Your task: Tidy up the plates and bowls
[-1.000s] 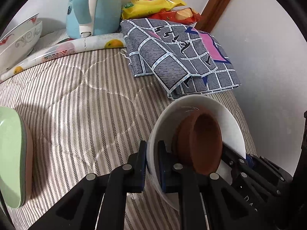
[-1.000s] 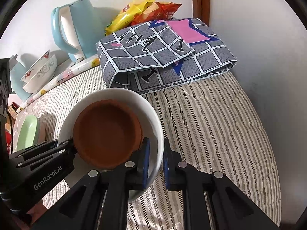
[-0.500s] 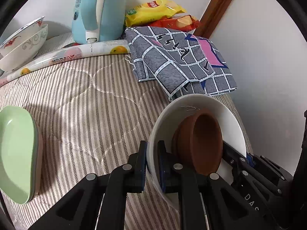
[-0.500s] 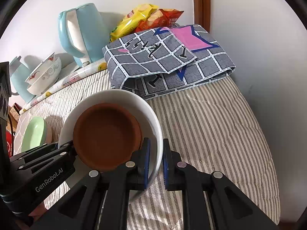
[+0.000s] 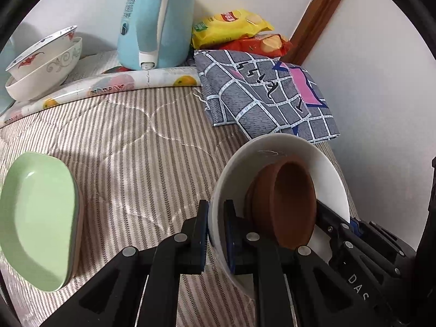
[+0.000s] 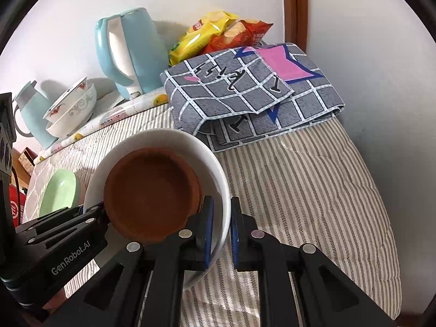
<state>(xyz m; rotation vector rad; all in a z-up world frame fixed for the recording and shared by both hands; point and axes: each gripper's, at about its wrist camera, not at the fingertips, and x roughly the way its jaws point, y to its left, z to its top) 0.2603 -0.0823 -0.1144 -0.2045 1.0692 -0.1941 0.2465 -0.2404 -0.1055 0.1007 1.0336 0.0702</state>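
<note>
You have a pale blue kettle (image 5: 156, 24) at the bed's far edge | yellow and red snack bags (image 5: 239, 34) in its far right corner | folded grey checked cloth (image 6: 250, 95) just before them | fruit-print roll (image 5: 109, 88) beside the kettle

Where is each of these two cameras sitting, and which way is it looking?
Left wrist: on the left claw, looking down its fingers at the white bowl rim it pinches; the right claw shows at right.
Right wrist: on the right claw, gripping the opposite rim; the left claw shows at left.
Shared: the brown dish inside the bowl, blue kettle, green plate, striped bedding.
</note>
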